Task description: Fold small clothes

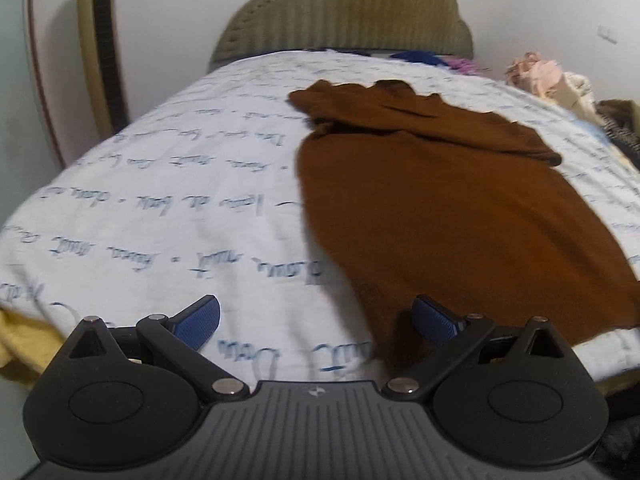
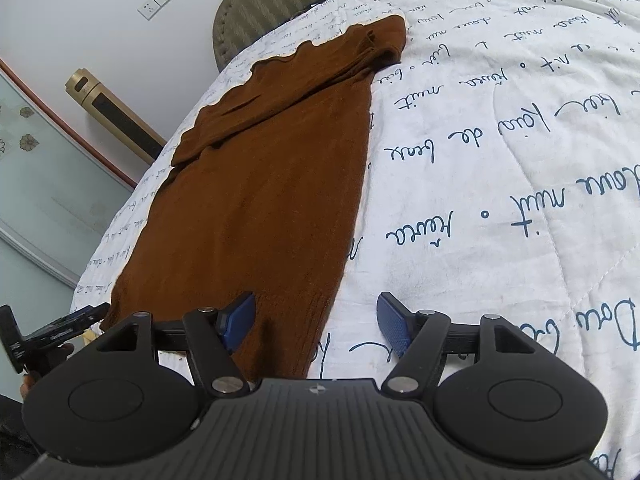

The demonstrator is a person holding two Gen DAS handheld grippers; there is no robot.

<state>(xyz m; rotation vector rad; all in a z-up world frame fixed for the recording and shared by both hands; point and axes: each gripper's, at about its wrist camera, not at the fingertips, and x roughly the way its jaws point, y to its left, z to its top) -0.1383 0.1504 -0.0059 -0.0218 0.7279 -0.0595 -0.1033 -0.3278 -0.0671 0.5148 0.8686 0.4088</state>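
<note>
A brown knit garment (image 1: 452, 204) lies flat on the bed, folded into a long narrow strip with a sleeve laid across its far end. It also shows in the right wrist view (image 2: 264, 184). My left gripper (image 1: 316, 322) is open and empty, just above the near left corner of the garment's hem. My right gripper (image 2: 316, 326) is open and empty, straddling the near right corner of the hem. The other gripper (image 2: 52, 336) shows at the left edge of the right wrist view.
The bed has a white quilt with blue script (image 1: 168, 208) and a padded olive headboard (image 1: 344, 20). A pile of other clothes (image 1: 560, 80) lies at the far right. A gold tower fan (image 1: 102, 40) stands by the wall. A yellow cloth (image 1: 20, 344) hangs at the near left edge.
</note>
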